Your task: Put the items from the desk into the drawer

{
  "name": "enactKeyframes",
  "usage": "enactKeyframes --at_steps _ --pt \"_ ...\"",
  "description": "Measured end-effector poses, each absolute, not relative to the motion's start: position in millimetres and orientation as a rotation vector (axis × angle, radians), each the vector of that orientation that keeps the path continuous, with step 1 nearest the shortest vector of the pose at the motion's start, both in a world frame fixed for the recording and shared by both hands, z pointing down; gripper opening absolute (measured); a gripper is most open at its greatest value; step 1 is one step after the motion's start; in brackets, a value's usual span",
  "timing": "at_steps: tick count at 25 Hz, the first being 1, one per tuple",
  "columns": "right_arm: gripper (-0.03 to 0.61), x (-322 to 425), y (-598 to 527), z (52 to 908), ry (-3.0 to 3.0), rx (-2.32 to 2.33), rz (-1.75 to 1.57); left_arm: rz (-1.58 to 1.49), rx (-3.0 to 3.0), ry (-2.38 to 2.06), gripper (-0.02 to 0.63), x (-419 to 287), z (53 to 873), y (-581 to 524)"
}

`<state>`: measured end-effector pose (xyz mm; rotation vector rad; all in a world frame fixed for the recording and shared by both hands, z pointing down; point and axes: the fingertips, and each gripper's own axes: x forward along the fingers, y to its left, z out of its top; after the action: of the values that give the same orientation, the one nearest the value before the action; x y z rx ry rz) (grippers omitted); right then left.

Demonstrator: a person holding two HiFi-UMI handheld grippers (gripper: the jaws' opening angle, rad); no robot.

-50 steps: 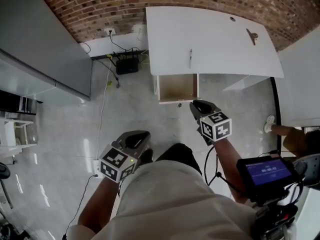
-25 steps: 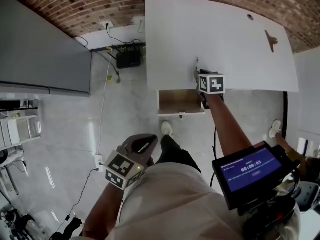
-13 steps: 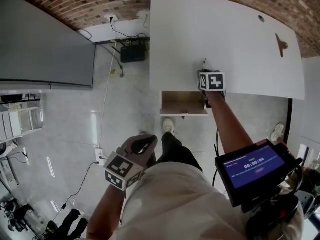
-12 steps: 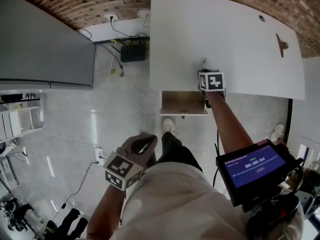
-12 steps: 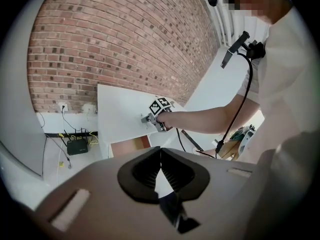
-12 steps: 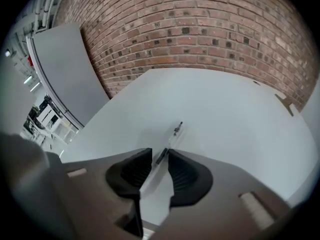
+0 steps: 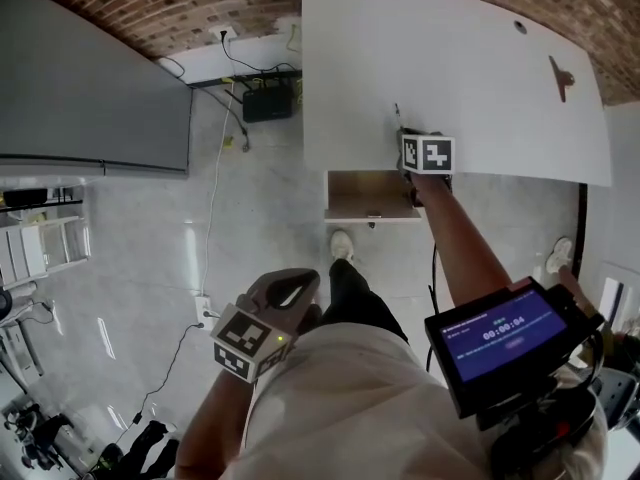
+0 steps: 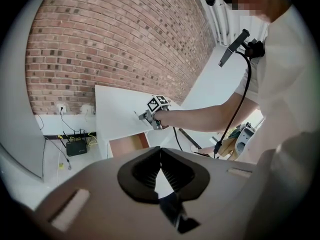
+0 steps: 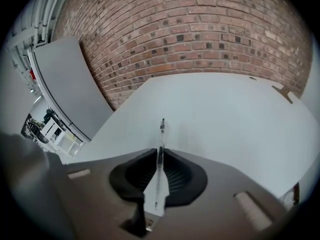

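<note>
A slim pen [image 9: 161, 139] lies on the white desk [image 7: 470, 78] near its front edge, pointing away from me. My right gripper [image 9: 160, 153] is shut on the pen's near end; in the head view the right gripper [image 7: 405, 140] sits just above the open drawer [image 7: 370, 196], with the pen [image 7: 398, 116] sticking out past it. The drawer's wooden inside looks bare. A small dark clip [image 7: 560, 76] rests at the desk's far right. My left gripper [image 7: 288, 288] hangs low by my body, shut on nothing; from the left gripper view [image 8: 160, 160] its jaws meet.
A brick wall backs the desk. A grey cabinet [image 7: 90, 78] stands at the left. A black router with cables [image 7: 268, 104] lies on the floor by the wall. A blue-screened device [image 7: 498, 333] hangs at my chest. Someone's shoe [image 7: 558, 256] shows at the right.
The right gripper rose from in front of the drawer to the desk and closed on the pen. The left gripper stayed low at my side.
</note>
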<state>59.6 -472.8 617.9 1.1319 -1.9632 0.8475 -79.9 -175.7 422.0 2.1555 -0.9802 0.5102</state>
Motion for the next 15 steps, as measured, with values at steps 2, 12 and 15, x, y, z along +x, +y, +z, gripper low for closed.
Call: enactKeyframes --at_steps 2,12,15 --pt "0.044 62.0 -455.4 610.6 -1.986 1.159 0.864 0.511 2.173 -0.969 0.009 -81.4 425.1 -155.8" --pt "0.044 66.3 -378.5 581.7 -2.041 1.266 0.878 0.502 2.266 -0.918 0.009 -90.4 427.9 -90.0" --pt "0.044 67.1 -351.0 577.3 -2.052 1.284 0.883 0.500 2.275 -0.903 0.009 -92.5 430.0 -66.2"
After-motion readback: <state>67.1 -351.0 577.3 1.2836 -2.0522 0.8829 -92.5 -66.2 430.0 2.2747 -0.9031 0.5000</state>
